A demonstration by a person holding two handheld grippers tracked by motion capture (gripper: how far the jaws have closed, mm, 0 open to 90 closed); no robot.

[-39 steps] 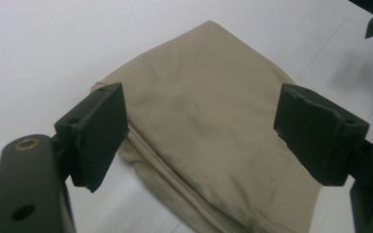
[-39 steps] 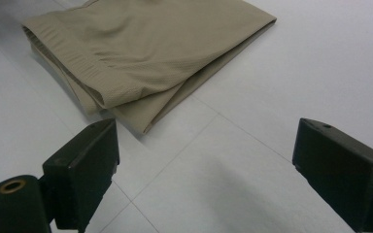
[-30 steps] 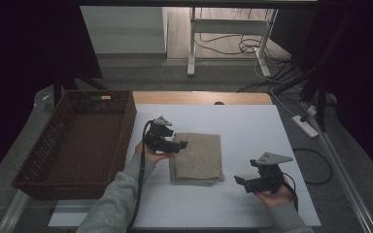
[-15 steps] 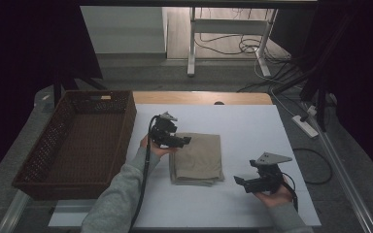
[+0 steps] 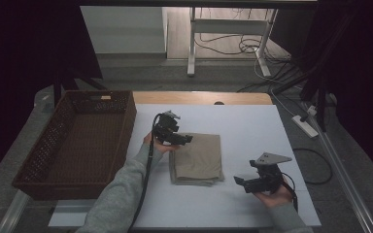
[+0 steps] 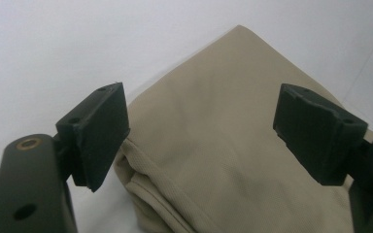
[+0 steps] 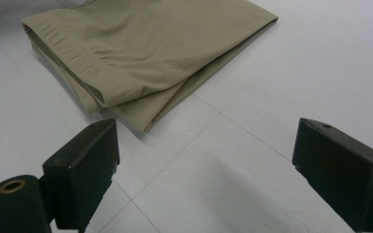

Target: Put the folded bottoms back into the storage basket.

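Cloth (image 5: 197, 158), beige and folded, lies flat in the table's (image 5: 252, 126) middle, beside the empty basket (image 5: 77, 141). Left gripper (image 5: 187, 139) hovers w/ jaws spread over its corner; right gripper (image 5: 238, 180) also spread, near its other side. Approach step, I judge; next: lower and pinch the folded edge.

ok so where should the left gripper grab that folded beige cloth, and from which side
Take the folded cloth at its thick folded corner nearest the left gripper, coming in low from the basket side. The stacked layers bulge there, giving the open jaws an edge to close over, whereas the top lies flat. The right gripper is open too, apart from the cloth.
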